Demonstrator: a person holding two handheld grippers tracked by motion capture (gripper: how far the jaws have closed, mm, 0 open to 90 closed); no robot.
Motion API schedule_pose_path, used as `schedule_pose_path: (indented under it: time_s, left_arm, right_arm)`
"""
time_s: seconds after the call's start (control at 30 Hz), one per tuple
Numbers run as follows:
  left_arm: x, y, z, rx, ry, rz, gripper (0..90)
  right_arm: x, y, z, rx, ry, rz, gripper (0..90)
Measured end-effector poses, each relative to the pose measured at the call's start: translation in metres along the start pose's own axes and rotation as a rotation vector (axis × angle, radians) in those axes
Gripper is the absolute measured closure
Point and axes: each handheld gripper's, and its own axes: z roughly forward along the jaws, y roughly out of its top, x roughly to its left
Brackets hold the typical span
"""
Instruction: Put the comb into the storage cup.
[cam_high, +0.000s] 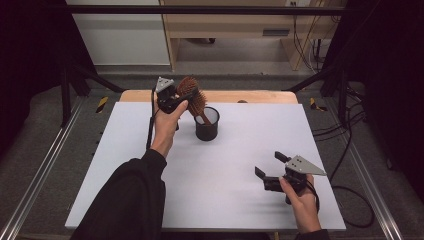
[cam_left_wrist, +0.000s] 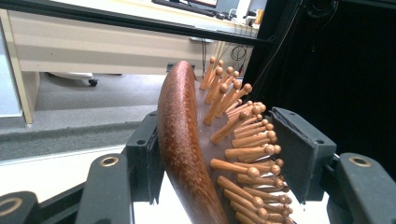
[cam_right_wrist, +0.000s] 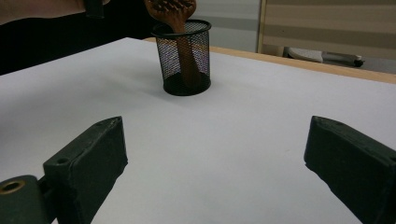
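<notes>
Jaws of the left gripper (cam_left_wrist: 219, 154) stand on either side of the wooden hairbrush (cam_left_wrist: 187, 154), one pad against the smooth brown back of its head, the other just off the round tips of its pegs; a sliver of daylight shows on that side, so the hold looks slackened rather than tight, with the brush head between the pads. From the high view the left gripper (cam_high: 172, 97) is raised at the far side of the table (cam_high: 150, 200), near the wooden edge, in the person's left hand (cam_high: 165, 125), a dark sleeve running back toward the near edge. The hairbrush (cam_high: 192, 97) stands tilted, head up and leaning away from the cup's centre, with its handle down inside the black mesh cup (cam_high: 207, 125). That cup sits upright on the white tabletop, a little beyond the middle. Seen through the mesh in the right gripper view, the handle reaches down to the bottom of the cup (cam_right_wrist: 184, 58), and the hairbrush (cam_right_wrist: 173, 11) rises out past the rim. The right gripper (cam_high: 272, 170) is well apart from all this, low over the near right part of the table in the person's right hand (cam_high: 300, 195), its jaws spread wide with bare white surface between them, pointing roughly toward the cup.
</notes>
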Motion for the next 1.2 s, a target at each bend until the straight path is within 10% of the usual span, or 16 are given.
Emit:
schedule_pose_path:
  time_s: [1.2]
  left_arm:
    - [0.0067,-0.003,-0.0006,0.008,0.024,0.008,35.8]
  right_arm:
    - [0.0001,-0.0002,0.0001,0.003,0.0,0.003,5.8]
